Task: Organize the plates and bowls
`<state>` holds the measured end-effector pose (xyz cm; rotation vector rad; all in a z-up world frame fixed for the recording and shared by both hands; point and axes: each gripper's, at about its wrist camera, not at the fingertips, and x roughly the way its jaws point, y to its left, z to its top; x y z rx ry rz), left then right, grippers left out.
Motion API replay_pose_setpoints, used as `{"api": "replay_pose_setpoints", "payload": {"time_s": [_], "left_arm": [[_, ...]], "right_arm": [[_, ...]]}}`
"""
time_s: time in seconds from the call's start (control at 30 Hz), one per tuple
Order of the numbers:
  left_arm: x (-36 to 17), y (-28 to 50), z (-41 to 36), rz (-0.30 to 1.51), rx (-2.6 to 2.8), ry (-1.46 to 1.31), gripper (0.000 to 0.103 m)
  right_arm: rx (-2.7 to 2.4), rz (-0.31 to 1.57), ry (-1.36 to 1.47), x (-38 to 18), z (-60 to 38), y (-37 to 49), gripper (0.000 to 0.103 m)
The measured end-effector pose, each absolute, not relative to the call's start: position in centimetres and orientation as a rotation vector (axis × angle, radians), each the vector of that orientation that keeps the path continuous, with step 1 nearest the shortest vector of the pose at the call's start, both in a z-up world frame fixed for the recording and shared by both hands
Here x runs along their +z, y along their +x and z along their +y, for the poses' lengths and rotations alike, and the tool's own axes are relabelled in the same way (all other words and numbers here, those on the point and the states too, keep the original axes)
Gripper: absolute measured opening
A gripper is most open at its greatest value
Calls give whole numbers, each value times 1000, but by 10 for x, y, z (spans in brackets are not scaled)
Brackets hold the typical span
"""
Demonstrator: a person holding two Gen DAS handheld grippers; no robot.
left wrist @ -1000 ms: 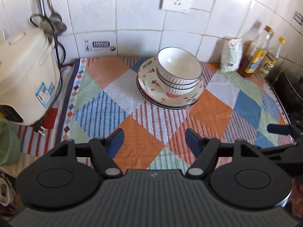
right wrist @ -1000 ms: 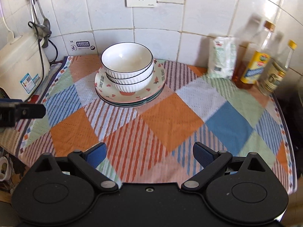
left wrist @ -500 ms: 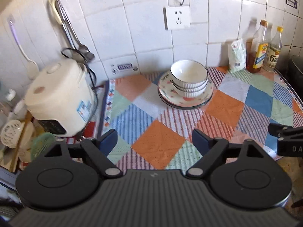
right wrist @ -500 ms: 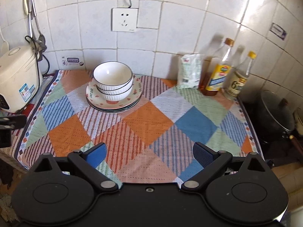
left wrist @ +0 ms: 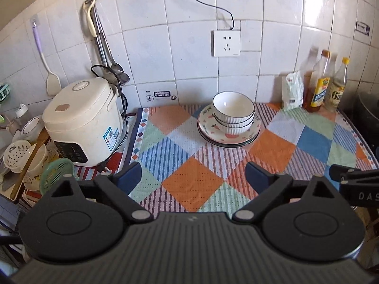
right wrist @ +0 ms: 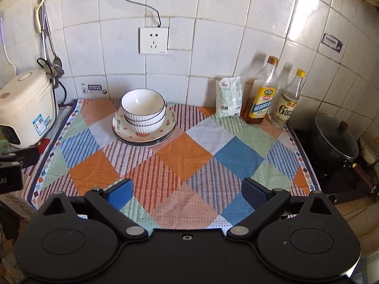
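Bowls (left wrist: 233,112), nested on stacked plates (left wrist: 228,135), sit beside the rice cooker (left wrist: 83,120), near the wall. Left gripper (left wrist: 193,174), empty, its jaws opening, faces them from nearer; right gripper (right wrist: 187,190), wide open and empty, sees them up-left.

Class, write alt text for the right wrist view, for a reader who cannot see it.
Three white bowls sit nested on a stack of patterned plates at the back left of a checked cloth against a tiled wall. The right gripper is in the foreground, open and empty. A rice cooker stands left; a packet and two bottles stand right.
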<state>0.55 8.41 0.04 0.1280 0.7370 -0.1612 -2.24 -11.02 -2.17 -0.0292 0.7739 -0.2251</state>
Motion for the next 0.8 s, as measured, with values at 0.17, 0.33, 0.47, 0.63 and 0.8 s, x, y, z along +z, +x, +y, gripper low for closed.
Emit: {"api": "replay_pose_setpoints", "payload": {"time_s": [0.17,0.33,0.47,0.63,0.8], "left_arm": [[-6,-5,86,711,-155,124,96],[-8,-10,84,716,-155,97,100],[-10,-10,85,719,-154,96,100],[-15,-11,83,714,-150,122,100],[-21,-8,80,721,-154,165,100]], "right_arm": [[-217,721,-8,-19,-109,-35,100],[-211,692,14,-21,-105,-41,101],[-224,692,6,-25,-101,-41,101],[-236,714,28,-28,-103,-42,102],[-244,722,38,-31,-108,-41,102]]}}
